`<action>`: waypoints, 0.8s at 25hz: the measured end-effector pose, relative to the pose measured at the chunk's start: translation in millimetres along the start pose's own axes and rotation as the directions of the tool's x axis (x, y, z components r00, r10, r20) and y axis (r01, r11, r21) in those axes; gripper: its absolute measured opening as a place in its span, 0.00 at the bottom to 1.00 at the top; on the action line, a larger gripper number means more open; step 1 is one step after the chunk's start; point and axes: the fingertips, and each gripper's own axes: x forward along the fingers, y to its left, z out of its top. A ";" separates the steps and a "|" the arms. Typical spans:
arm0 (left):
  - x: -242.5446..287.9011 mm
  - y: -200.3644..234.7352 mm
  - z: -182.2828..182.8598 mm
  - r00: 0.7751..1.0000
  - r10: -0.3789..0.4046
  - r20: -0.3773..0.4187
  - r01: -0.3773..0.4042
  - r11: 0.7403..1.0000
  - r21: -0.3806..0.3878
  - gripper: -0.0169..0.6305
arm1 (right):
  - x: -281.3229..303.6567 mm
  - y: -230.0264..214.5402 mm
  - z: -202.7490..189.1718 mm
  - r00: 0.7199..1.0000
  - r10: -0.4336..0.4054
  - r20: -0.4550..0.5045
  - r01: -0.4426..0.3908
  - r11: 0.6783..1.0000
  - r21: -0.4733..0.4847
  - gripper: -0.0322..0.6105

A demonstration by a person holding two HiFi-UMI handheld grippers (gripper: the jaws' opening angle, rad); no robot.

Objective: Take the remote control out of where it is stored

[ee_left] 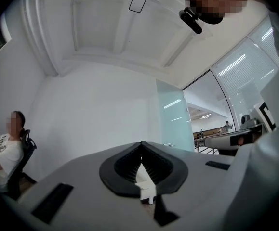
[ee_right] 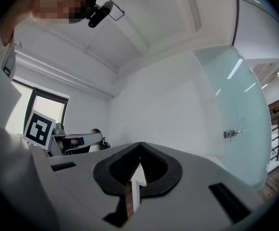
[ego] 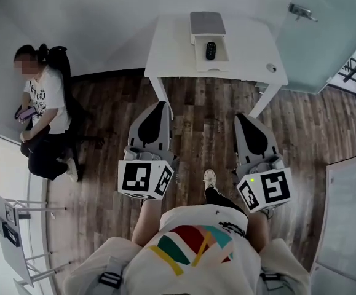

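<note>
Head view: remote control (ego: 210,50) in open drawer (ego: 224,59), middle of surface (ego: 165,48), long axis running far edge to near edge. Dead ahead between left claw (ego: 161,104) and right claw (ego: 240,117), both clamped shut, empty, well apart from it; neither plainly nearer.

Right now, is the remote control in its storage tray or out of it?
In: the remote control lies inside the open white tray on the table.

Bright, even indoor light; strong fisheye distortion with dark corners.
</note>
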 end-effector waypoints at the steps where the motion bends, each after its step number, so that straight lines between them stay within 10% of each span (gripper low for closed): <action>1: 11.8 -0.3 1.3 1.000 0.001 0.001 -0.001 1.000 0.008 0.04 | 7.0 -8.3 0.6 1.000 -0.004 0.004 0.004 1.000 -0.007 0.05; 20: 140.5 -8.7 15.9 0.994 0.103 0.036 -0.107 0.986 0.126 0.04 | 102.2 -137.0 -7.2 0.999 0.017 0.046 -0.022 0.992 0.123 0.05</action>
